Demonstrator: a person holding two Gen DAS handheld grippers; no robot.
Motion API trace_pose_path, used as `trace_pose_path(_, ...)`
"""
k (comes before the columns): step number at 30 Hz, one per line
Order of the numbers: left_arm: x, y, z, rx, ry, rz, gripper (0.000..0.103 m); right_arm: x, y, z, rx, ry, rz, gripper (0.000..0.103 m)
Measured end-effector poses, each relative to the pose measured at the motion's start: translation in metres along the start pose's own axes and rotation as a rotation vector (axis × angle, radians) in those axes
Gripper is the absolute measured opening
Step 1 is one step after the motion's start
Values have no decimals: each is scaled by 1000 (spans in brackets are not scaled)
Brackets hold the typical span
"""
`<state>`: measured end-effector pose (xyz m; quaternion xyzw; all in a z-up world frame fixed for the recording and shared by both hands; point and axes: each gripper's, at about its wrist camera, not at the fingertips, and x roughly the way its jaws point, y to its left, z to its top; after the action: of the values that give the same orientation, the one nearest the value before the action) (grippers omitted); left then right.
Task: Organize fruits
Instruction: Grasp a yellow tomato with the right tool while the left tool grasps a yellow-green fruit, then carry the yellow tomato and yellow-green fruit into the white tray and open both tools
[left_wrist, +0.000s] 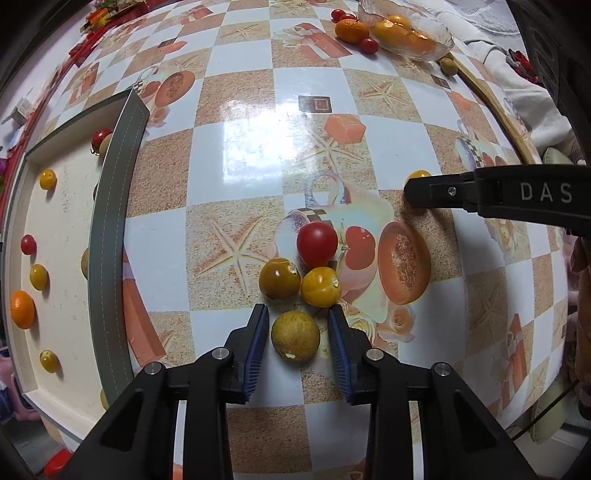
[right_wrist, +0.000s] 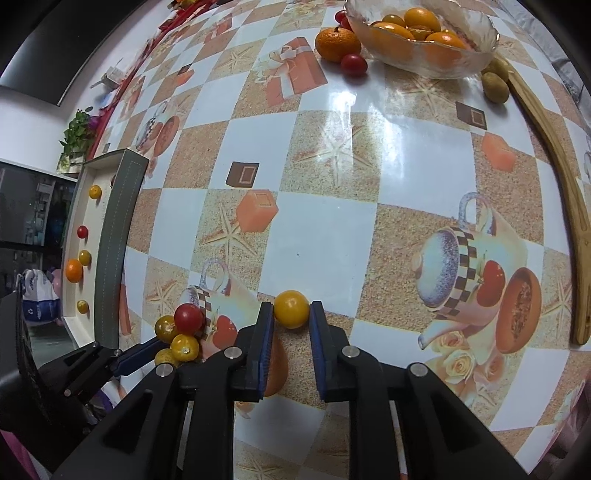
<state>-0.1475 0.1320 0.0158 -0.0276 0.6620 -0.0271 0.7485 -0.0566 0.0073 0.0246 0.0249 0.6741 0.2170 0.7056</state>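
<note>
Jaws parted around speckled yellow fruit (left_wrist: 295, 340), tomatoes (left_wrist: 317, 244) crowding ahead

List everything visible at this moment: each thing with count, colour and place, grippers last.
small fruits: four, one red, three yellow, clustered before the left gripper
yellow fruit: one, between the right gripper's tips
tray: one, grey-rimmed, cream inside, left; holds several small fruits
glass bowl: one, clear, far right; holds orange fruit
tangerine: one, orange, beside the bowl
table: checkered cloth
left gripper: open around the nearest yellow fruit
right gripper: open
</note>
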Motion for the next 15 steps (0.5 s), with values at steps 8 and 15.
trace_pose_path(8, -5, 20, -10, -21, 9, -60, 27, -14, 6, -5, 8, -28, 23, 20)
trace_pose_path(15, -29, 30, -9, -22, -21, -74, 27, -23, 23, -6, -16, -36, 34, 20)
